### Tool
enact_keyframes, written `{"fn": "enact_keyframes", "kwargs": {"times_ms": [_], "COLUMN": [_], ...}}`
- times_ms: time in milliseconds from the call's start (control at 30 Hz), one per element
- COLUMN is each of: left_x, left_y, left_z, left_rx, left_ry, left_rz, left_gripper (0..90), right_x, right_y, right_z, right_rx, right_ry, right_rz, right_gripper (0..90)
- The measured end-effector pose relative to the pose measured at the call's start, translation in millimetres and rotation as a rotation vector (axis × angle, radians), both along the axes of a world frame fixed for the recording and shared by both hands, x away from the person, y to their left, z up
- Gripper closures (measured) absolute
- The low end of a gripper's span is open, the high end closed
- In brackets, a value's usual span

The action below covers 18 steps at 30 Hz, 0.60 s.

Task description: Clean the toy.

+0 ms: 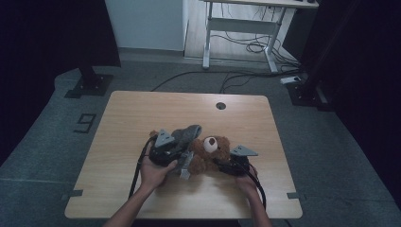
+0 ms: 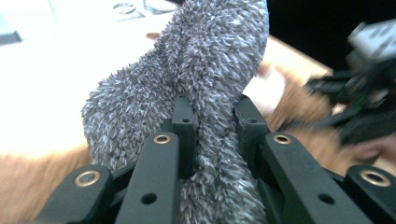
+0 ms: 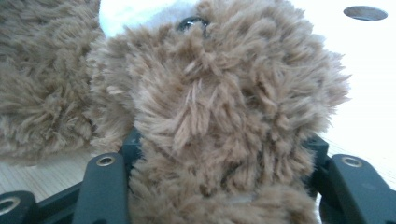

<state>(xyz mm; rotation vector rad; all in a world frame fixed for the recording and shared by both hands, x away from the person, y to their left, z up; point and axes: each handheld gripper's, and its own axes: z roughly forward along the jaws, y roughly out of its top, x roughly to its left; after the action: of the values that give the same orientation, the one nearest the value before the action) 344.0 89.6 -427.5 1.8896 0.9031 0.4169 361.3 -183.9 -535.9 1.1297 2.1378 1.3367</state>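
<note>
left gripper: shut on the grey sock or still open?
Shut on it. In the left gripper view both jaws of the left gripper pinch the fuzzy grey sock, the pile bunched between them.

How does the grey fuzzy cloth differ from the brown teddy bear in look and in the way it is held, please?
The grey fuzzy cloth is a limp grey strip with spiky pile; the brown teddy bear is a stuffed brown figure with a white muzzle. The cloth is lifted, pinched by the left gripper; the bear lies on the table, a limb between the right gripper fingers. Both are soft and furry.
</note>
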Motion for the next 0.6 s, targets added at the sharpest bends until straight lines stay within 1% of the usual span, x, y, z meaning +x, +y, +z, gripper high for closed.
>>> {"fn": "enact_keyframes", "kwargs": {"times_ms": [67,133,200,267,300,367,433,500,533,600], "left_x": [3.4,5.8,6.6,7.2,7.1,4.8,2.5,1.3,1.6,3.3], "left_y": [-19.0,-39.9,-60.3,-76.3,-80.7,-81.6,-76.6,-68.5,-62.9,-49.4], "left_z": [5.0,2.5,-6.9,-21.6,-29.6,-39.3,-41.6,-43.8,-45.5,-49.6], "left_rx": [0.011,0.024,0.046,0.082,0.101,0.096,0.094,0.108,0.113,0.093], "left_ry": [-0.005,0.005,0.026,0.057,0.055,0.037,0.030,0.026,0.029,0.049], "left_rz": [-0.033,-0.065,-0.094,-0.112,-0.113,-0.105,-0.096,-0.081,-0.071,-0.048], "left_gripper": [74.0,74.0,73.9,73.8,73.7,73.8,74.0,73.9,74.0,74.1], "right_x": [-0.4,-0.5,-0.6,-0.9,-1.1,-1.4,-1.2,-0.9,-0.6,-0.1], "right_y": [-0.3,-1.4,-1.6,-1.9,-2.2,-3.7,-5.2,-5.2,-5.5,-6.3], "right_z": [-0.2,-0.4,-0.8,-0.8,-0.8,-1.3,-2.4,-2.3,-2.4,-2.8], "right_rx": [0.003,0.004,0.010,0.012,0.012,0.012,0.024,0.025,0.027,0.034], "right_ry": [-0.001,0.001,0.002,0.001,0.002,0.014,0.015,0.013,0.014,0.017], "right_rz": [0.001,0.005,0.004,0.004,0.005,0.003,0.006,0.006,0.006,0.009], "right_gripper": [39.6,39.3,39.1,39.1,39.1,39.1,39.1,39.1,39.1,39.1]}}
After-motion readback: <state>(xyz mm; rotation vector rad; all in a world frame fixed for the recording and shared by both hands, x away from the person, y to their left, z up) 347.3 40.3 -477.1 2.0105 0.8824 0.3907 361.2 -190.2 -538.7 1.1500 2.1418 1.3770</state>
